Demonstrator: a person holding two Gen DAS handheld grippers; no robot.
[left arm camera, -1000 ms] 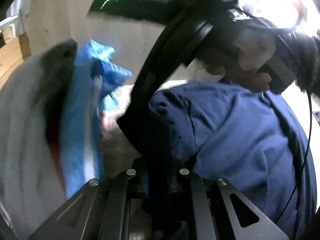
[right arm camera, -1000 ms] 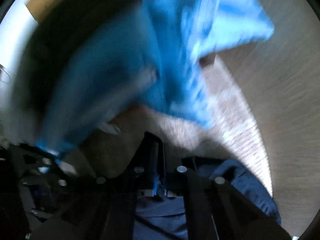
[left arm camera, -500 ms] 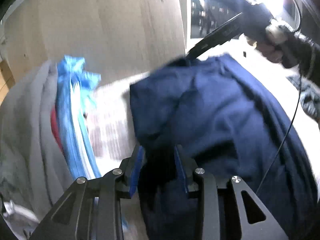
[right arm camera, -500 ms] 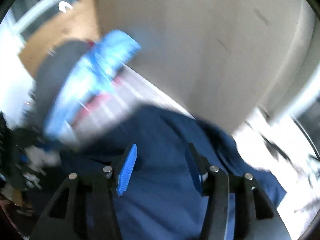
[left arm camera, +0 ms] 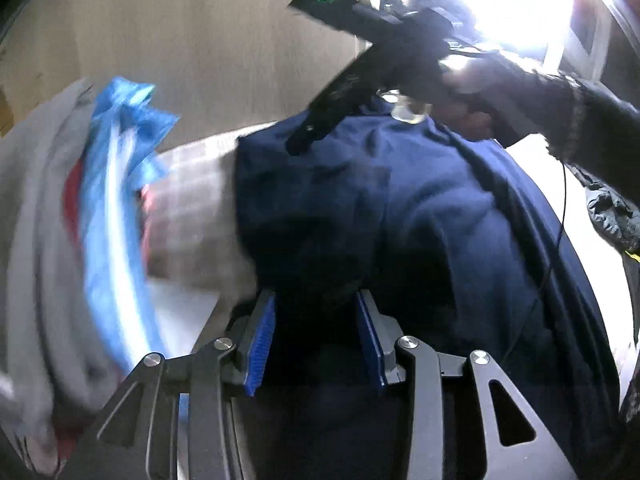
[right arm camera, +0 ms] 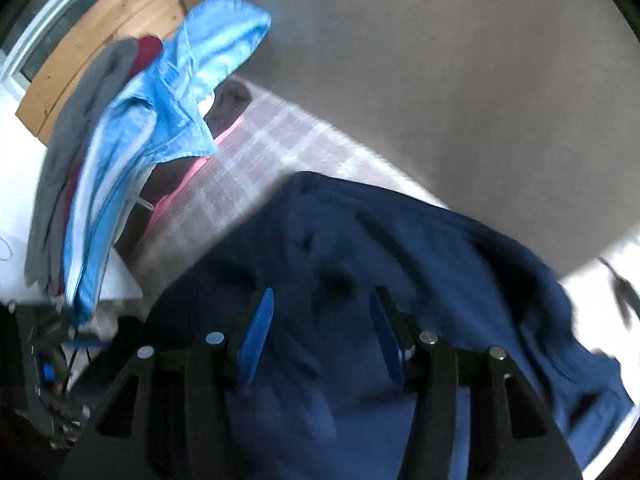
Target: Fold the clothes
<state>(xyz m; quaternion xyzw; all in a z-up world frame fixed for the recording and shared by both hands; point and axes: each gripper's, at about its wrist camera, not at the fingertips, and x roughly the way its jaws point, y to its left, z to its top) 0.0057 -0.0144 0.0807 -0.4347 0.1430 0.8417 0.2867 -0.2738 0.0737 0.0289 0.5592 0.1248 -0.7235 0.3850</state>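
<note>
A dark navy garment (left arm camera: 420,220) lies spread and rumpled over a pale checked cover (left arm camera: 192,208). My left gripper (left arm camera: 316,340) sits at the garment's near edge. Its jaws are opening, and navy cloth fills the gap between the blue pads without being pinched. In the right wrist view the same navy garment (right arm camera: 400,240) lies under my right gripper (right arm camera: 320,332), which stands open just above the cloth with nothing gripped. In the left wrist view a hand (left arm camera: 472,92) holds the right tool over the garment's far edge.
At the left is a heap of clothes: a bright blue garment (right arm camera: 160,120) over grey (right arm camera: 80,100) and dark red ones, also blue (left arm camera: 116,200) in the left view. A beige panel (right arm camera: 440,80) rises behind the checked cover (right arm camera: 272,148). A wooden board (right arm camera: 100,40) stands at the far left.
Both grippers were shut and now stand open. The right gripper swung away from the blue heap to over the navy garment. The navy garment now lies flatter on the cover.
</note>
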